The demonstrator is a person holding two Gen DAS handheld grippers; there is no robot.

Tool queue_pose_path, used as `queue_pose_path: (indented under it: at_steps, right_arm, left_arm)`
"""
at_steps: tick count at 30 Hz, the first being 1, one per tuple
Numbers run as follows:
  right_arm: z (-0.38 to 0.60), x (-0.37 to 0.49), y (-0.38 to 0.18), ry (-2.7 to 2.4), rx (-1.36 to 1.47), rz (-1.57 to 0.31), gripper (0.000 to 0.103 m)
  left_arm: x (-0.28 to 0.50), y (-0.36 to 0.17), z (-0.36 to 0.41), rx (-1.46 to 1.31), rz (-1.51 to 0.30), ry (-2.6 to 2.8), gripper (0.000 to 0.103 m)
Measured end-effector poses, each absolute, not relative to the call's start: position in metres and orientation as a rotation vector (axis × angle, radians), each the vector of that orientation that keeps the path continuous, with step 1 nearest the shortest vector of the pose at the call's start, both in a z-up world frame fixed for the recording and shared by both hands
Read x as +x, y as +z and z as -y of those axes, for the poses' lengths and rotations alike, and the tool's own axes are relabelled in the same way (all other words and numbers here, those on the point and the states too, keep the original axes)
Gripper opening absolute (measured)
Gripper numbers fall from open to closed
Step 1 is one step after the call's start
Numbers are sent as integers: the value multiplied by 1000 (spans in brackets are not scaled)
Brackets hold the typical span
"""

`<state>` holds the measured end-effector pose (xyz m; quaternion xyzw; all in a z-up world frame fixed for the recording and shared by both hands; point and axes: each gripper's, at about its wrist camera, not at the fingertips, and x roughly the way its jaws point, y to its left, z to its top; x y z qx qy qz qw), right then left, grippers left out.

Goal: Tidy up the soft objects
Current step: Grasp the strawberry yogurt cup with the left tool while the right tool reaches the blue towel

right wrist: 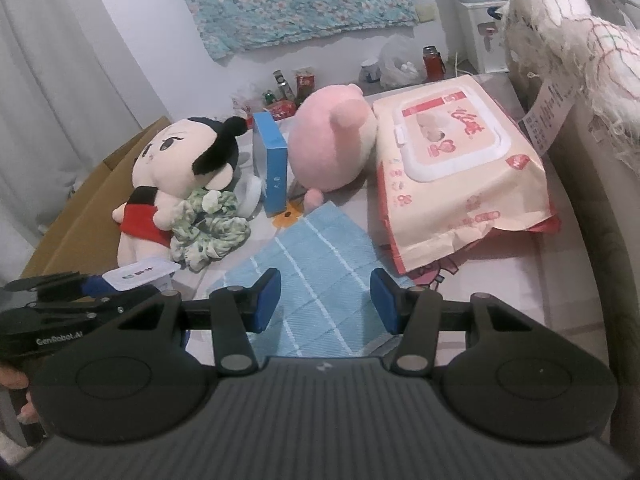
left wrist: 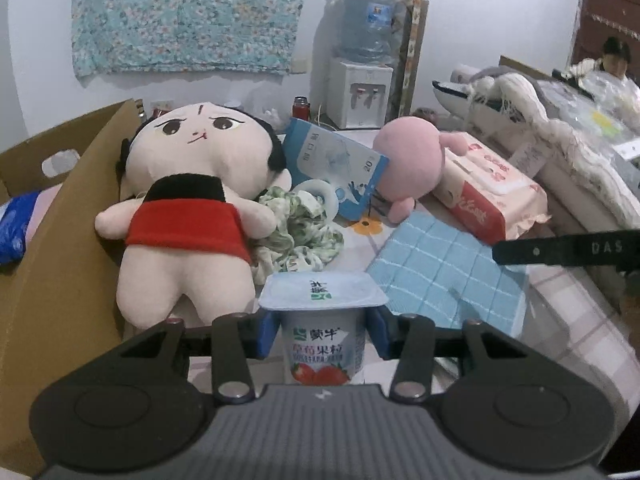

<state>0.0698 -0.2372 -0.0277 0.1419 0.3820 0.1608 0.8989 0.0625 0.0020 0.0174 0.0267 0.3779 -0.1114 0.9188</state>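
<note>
Left gripper (left wrist: 323, 334) is clamped on a small white plastic yogurt cup with a foil lid and strawberry print (left wrist: 322, 322) — blue pads press both sides of it, cup upright, just in front of the plush doll's legs. Right gripper (right wrist: 325, 300) has its jaws parted with nothing between them, hovering over the light blue checked cloth (right wrist: 316, 268) that lies flat on the table (right wrist: 520, 300). From the right wrist view the left gripper sits at lower left, cup lid just visible. Soft things on the table: a cream plush doll with black hair and a red top (left wrist: 188, 208) lying on its back against the flap of a brown cardboard box (left wrist: 60, 208); a green-and-white fabric scrunchie (left wrist: 298, 236) touching the doll's arm; a pink round plush toy (left wrist: 408, 160) further back, leaning on a blue-and-white carton (left wrist: 340, 168). A pink-and-red soft pack of wet wipes with a flip lid (right wrist: 460, 172) lies just beside the pink plush, its near corner next to the blue cloth. A white ring-shaped roll (left wrist: 318, 194) sits between the scrunchie and the carton. Behind the table — a water dispenser with a blue bottle (left wrist: 366, 68) against the wall, and a floral cloth (left wrist: 192, 12) hung above.
</note>
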Motion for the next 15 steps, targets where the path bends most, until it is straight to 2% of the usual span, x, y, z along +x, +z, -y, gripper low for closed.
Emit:
queue_pose_path:
  at_steps: [12,15]
  right_arm:
    - [235,69,-31,318,240,-775,49]
    - [233,71,-32,328,239,-780,49]
  left_arm:
    - [72,-1,-11,-42,-702,-229,47]
    - [76,-18,-19,-134,-752,-232,47]
